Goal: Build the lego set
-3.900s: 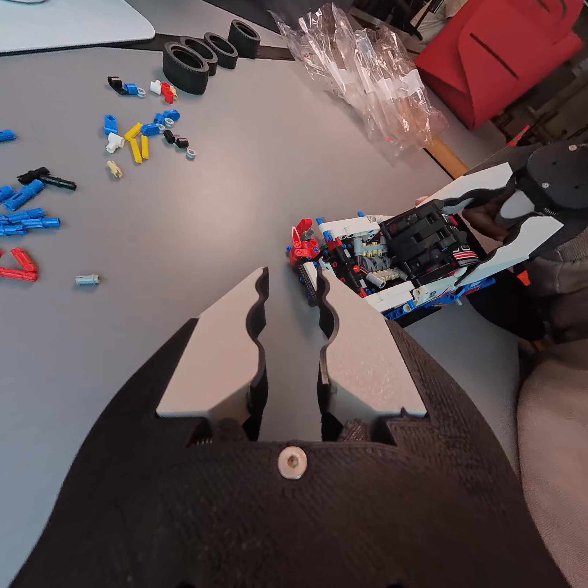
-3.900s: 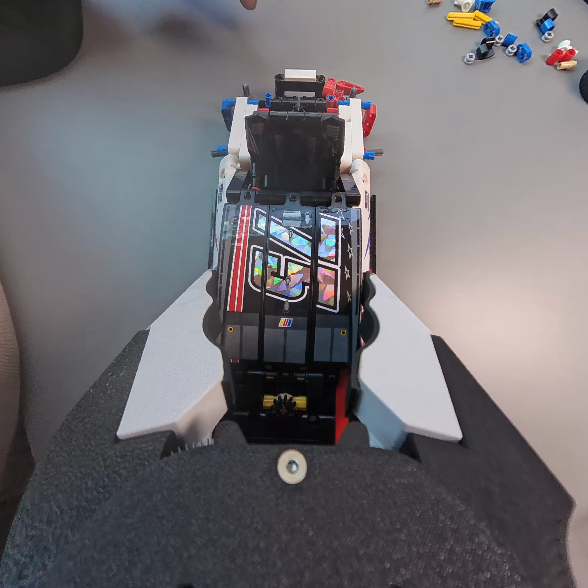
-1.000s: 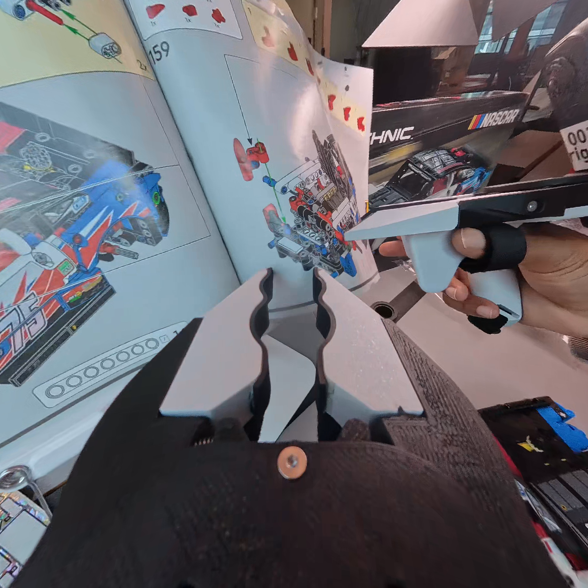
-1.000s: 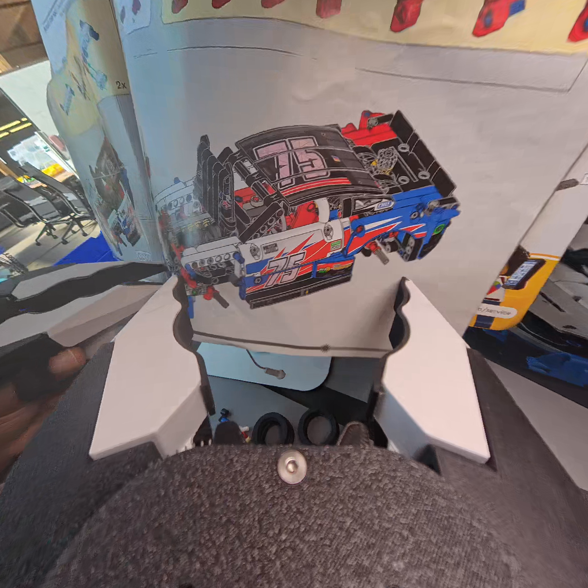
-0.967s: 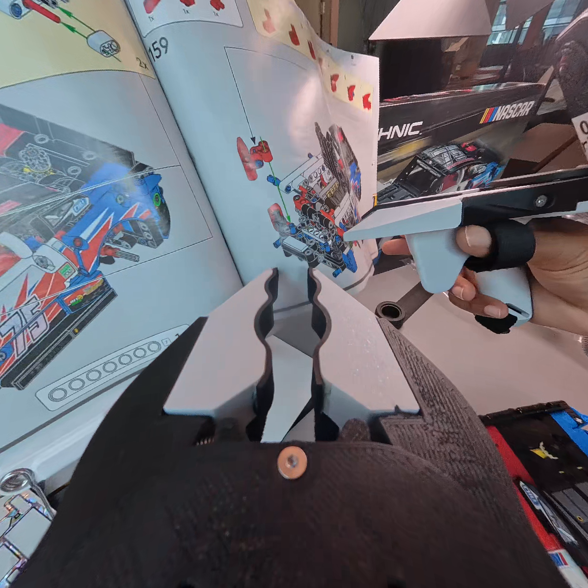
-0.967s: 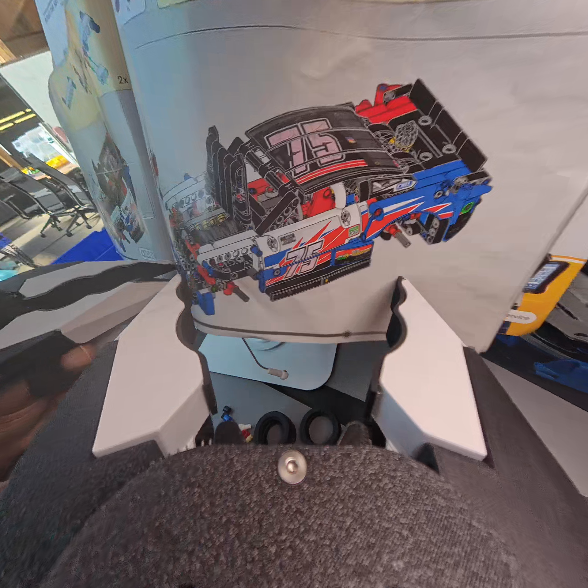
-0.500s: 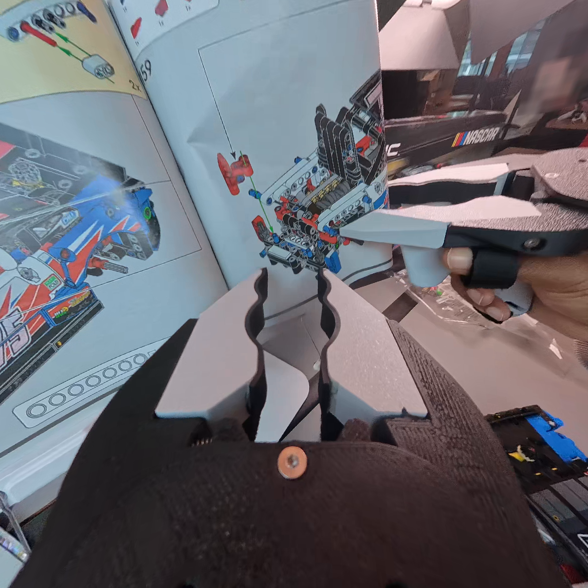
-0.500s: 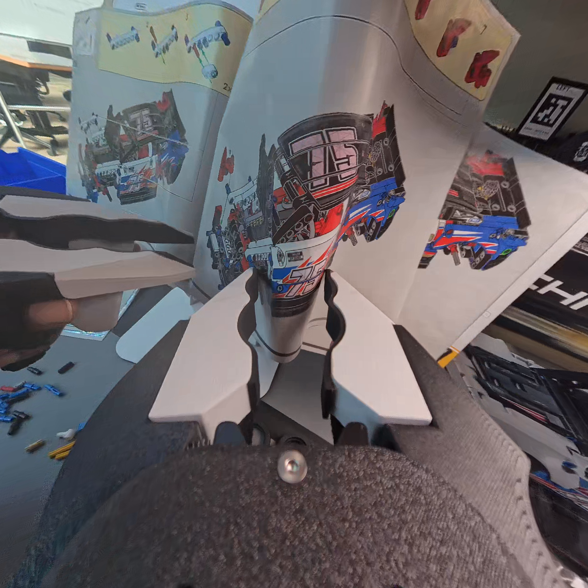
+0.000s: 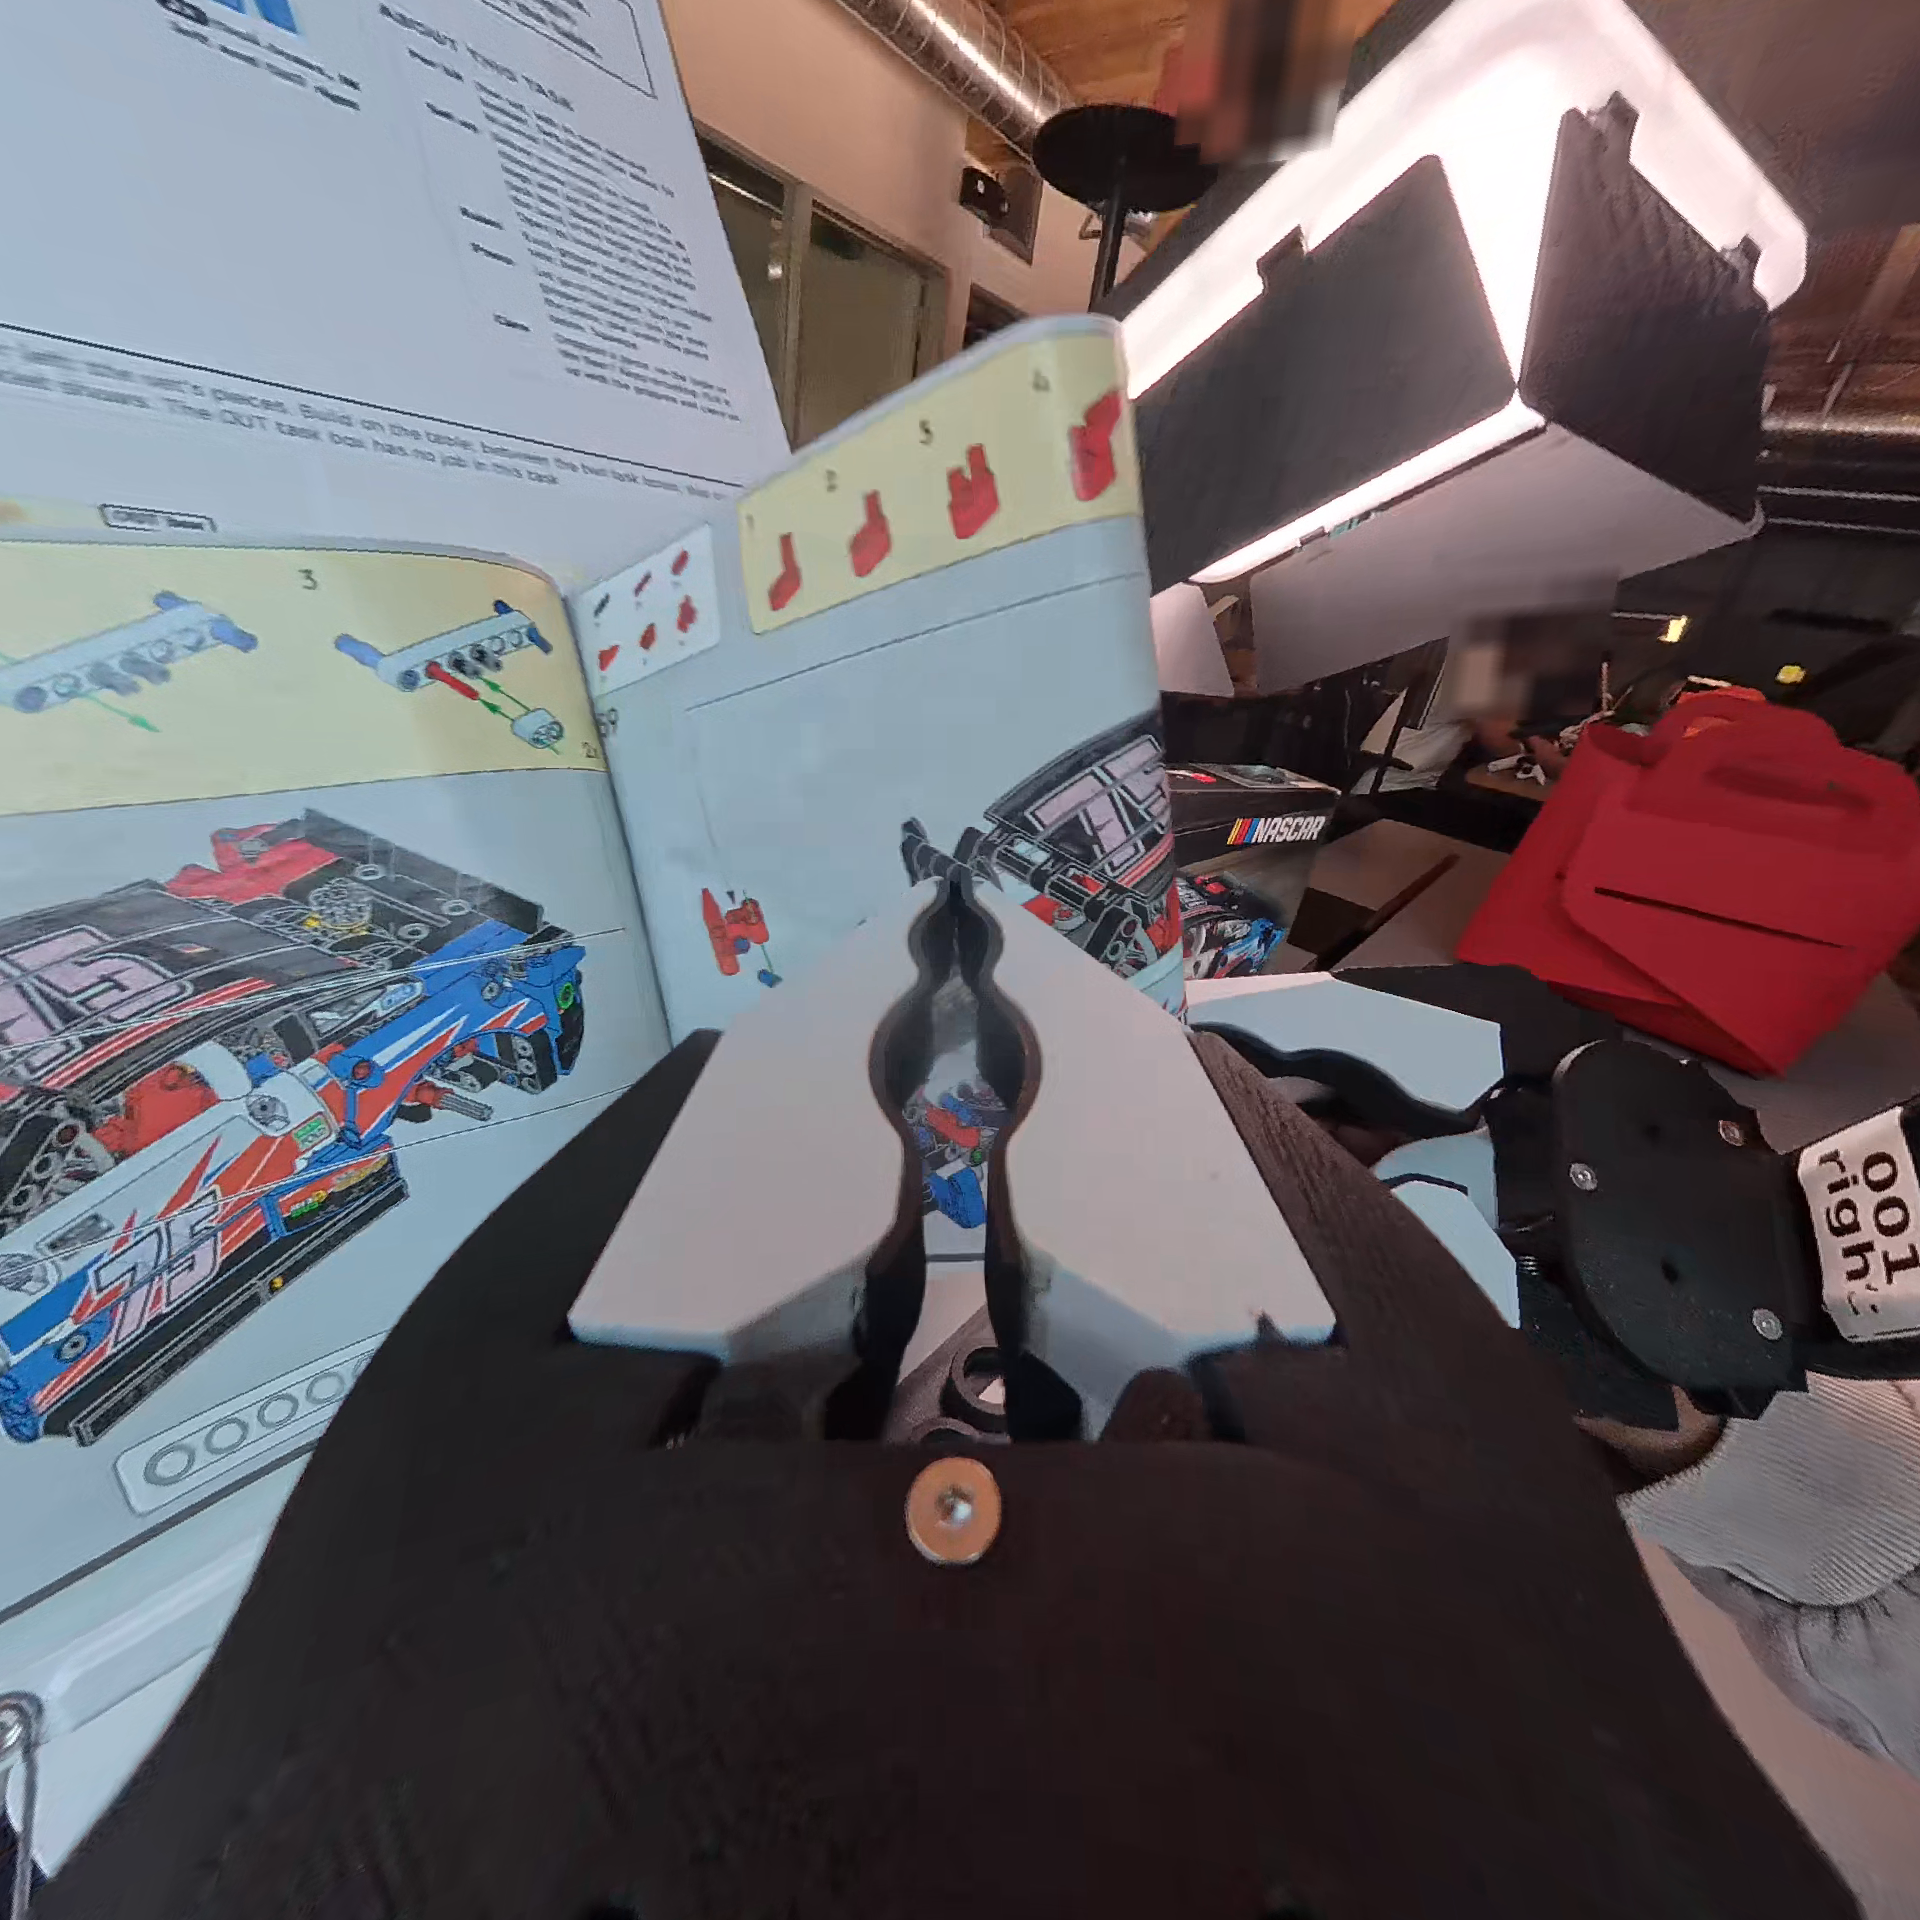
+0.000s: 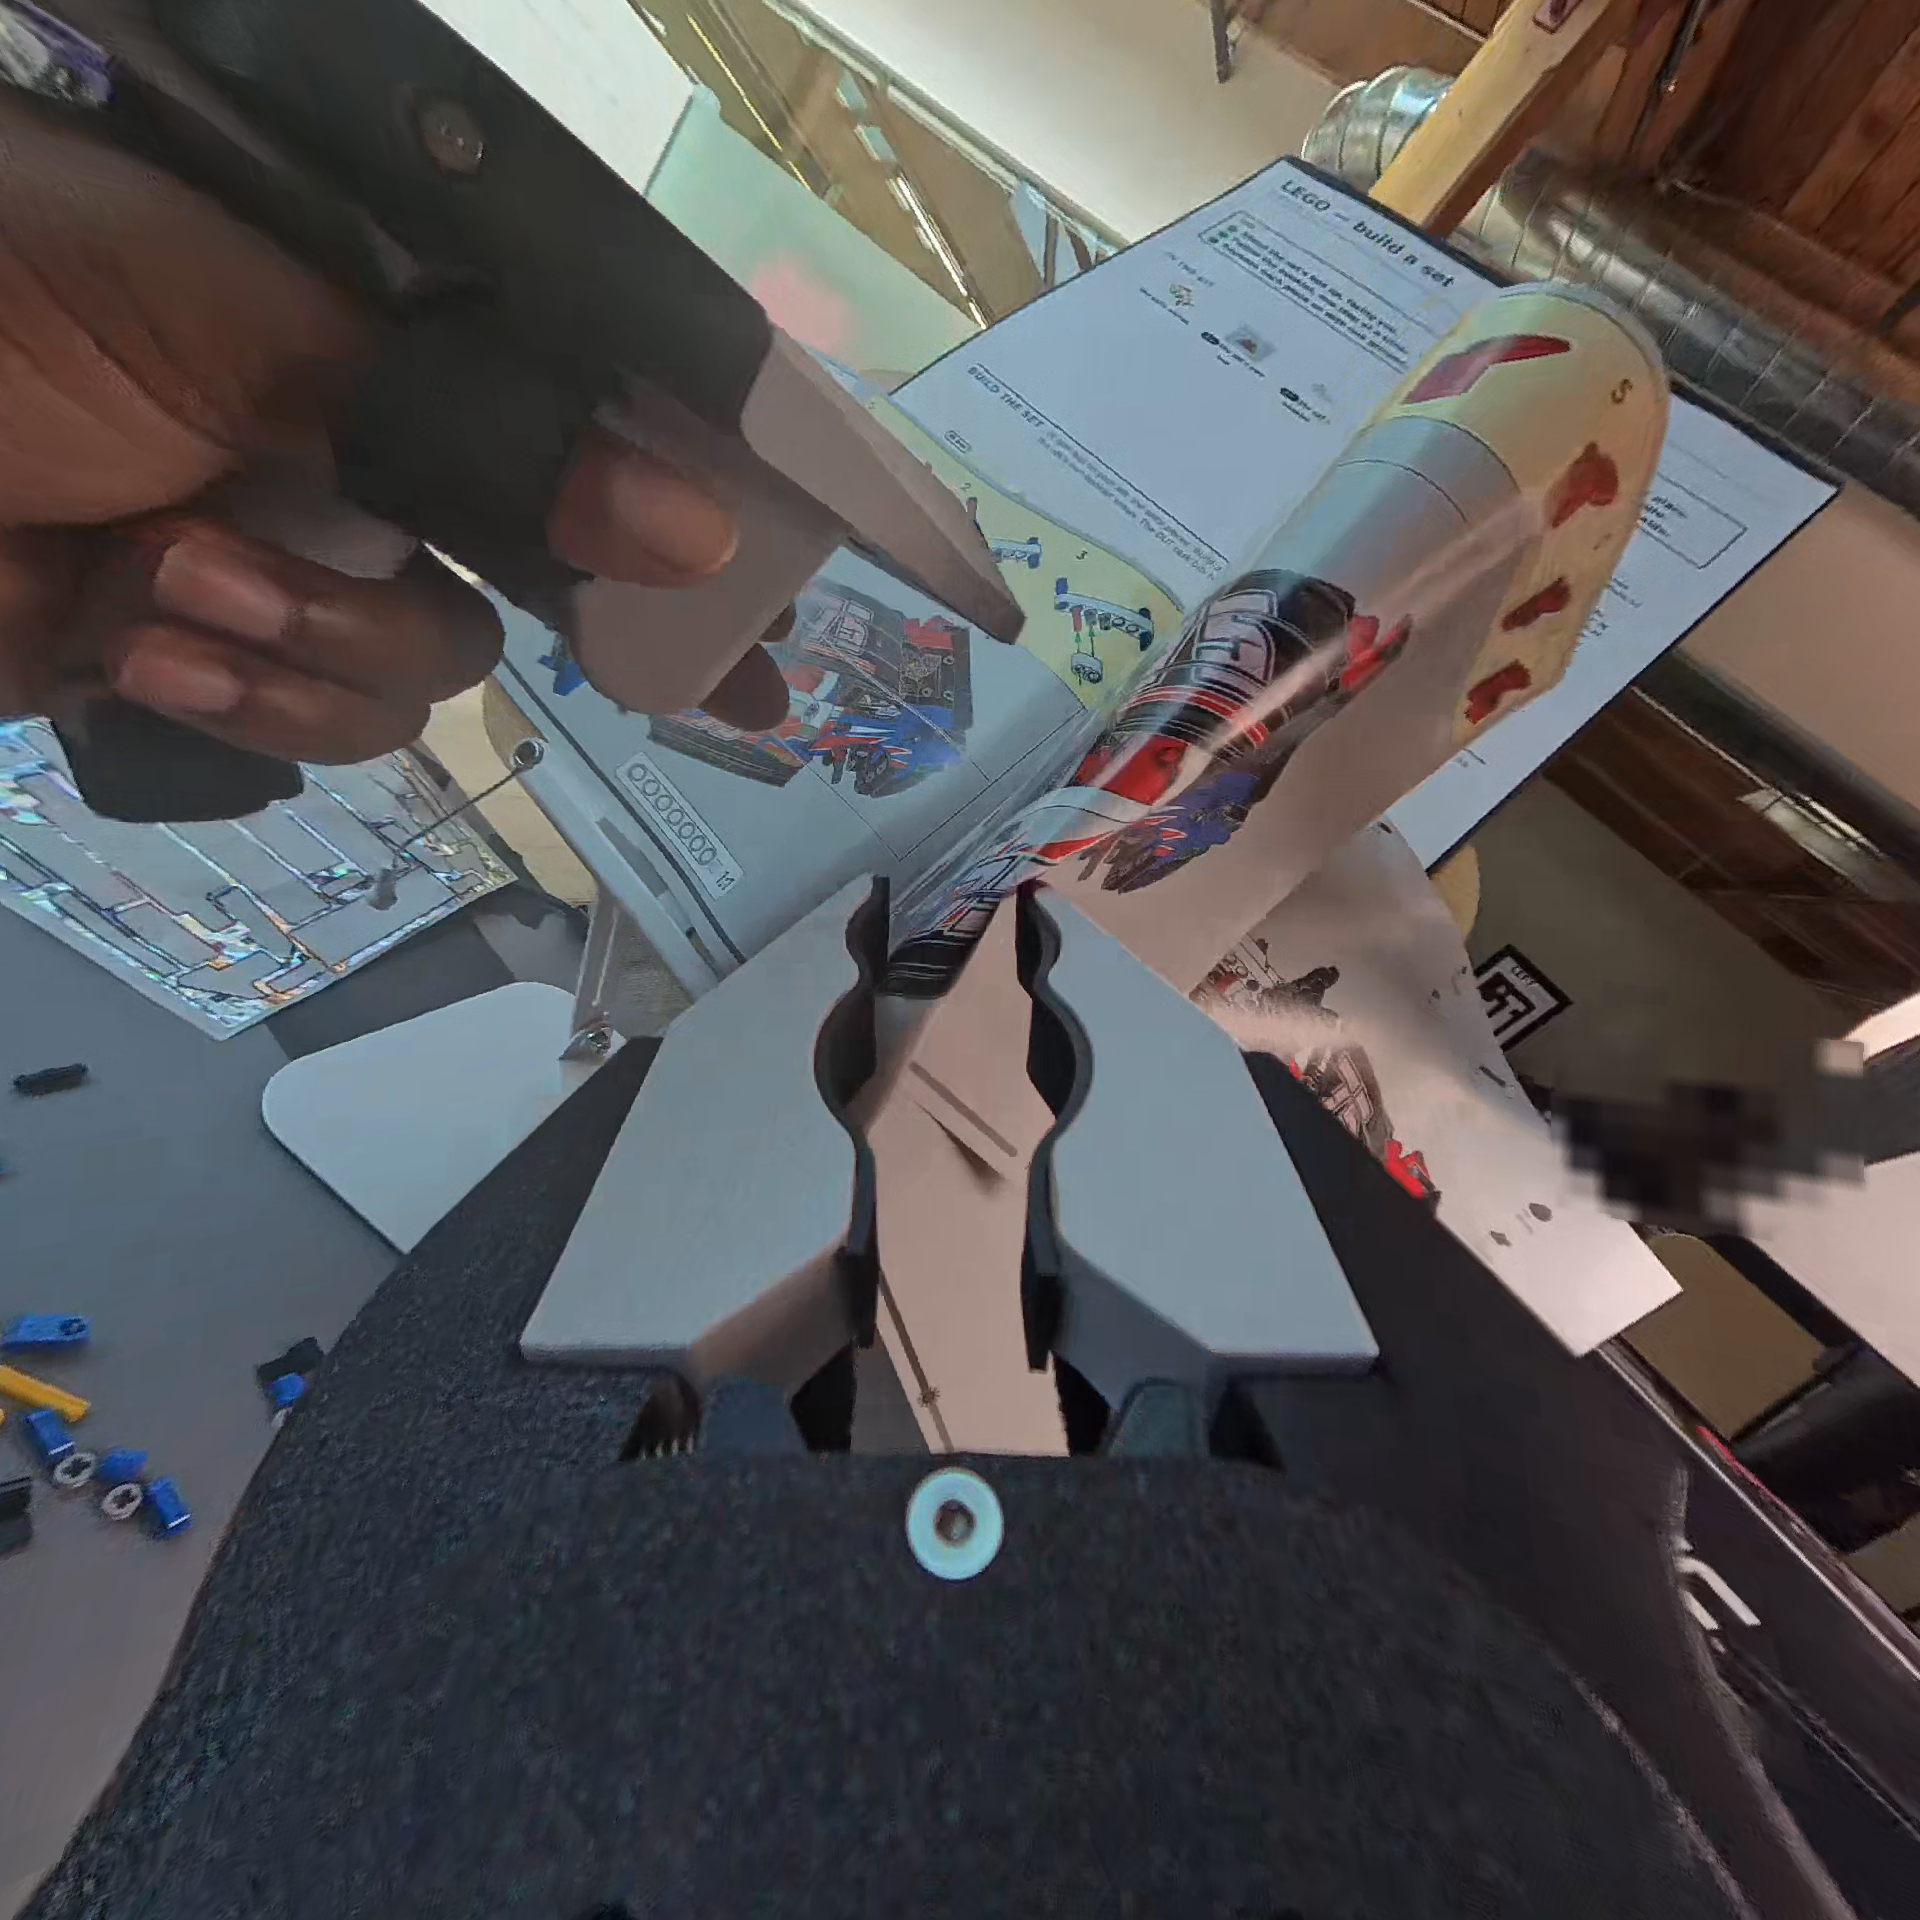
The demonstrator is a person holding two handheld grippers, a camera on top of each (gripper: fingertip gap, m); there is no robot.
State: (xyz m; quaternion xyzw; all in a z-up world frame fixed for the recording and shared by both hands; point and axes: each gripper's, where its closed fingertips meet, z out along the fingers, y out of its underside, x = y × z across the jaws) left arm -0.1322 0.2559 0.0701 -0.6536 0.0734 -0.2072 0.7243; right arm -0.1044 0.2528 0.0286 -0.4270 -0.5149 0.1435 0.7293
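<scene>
Since half a second ago the left gripper (image 9: pixel 954 902) has closed — its tips now meet in front of the instruction booklet (image 9: pixel 312 935), nothing visibly between them. The right gripper (image 10: pixel 951 914) has its jaws a little apart around the booklet's curled page (image 10: pixel 1195 727); whether they pinch it is unclear. Loose pieces (image 10: pixel 62 1455) lie below-left of the booklet.
</scene>
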